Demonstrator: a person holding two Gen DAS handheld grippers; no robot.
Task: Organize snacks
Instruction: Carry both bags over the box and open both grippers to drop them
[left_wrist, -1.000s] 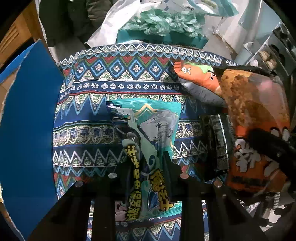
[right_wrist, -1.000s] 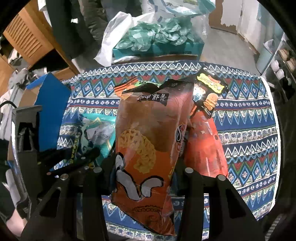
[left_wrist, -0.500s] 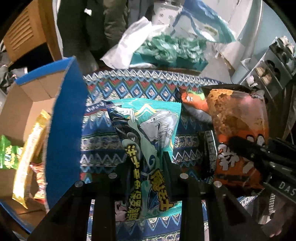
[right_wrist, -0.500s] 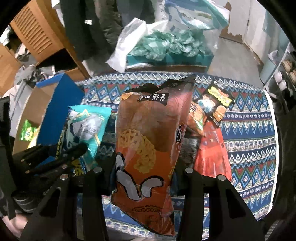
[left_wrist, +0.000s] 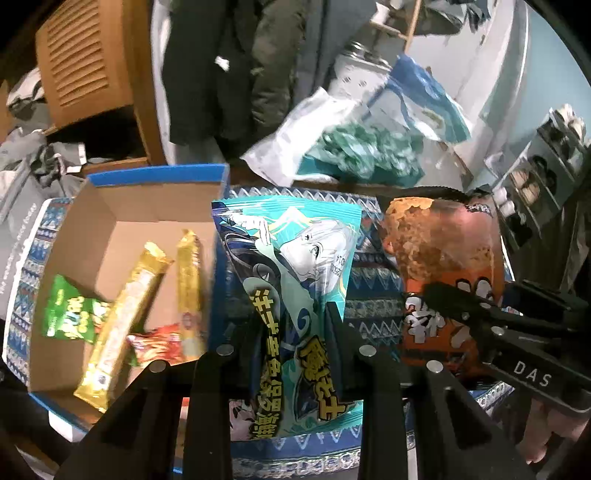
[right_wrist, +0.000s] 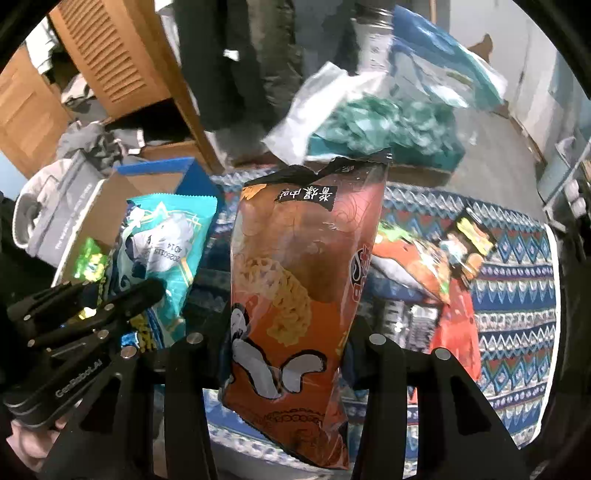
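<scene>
My left gripper (left_wrist: 295, 332) is shut on a teal anime snack bag (left_wrist: 291, 266) and holds it in the air just right of an open cardboard box (left_wrist: 122, 206) with blue edges. The box holds two gold bars (left_wrist: 129, 314), a green packet (left_wrist: 70, 314) and a red packet. My right gripper (right_wrist: 288, 343) is shut on an orange snack bag (right_wrist: 303, 280), held upright above the table. The orange bag also shows in the left wrist view (left_wrist: 447, 266), the teal bag in the right wrist view (right_wrist: 166, 240).
A patterned tablecloth (right_wrist: 517, 280) covers the table. More red and orange snack packets (right_wrist: 443, 266) lie on it to the right. A white plastic bag with green wrapped items (left_wrist: 354, 151) sits behind the table. A wooden cabinet (left_wrist: 92, 66) stands at the back left.
Both grippers have lifted their bags and swung left. The open box with its snacks has come into view beside the teal bag.
</scene>
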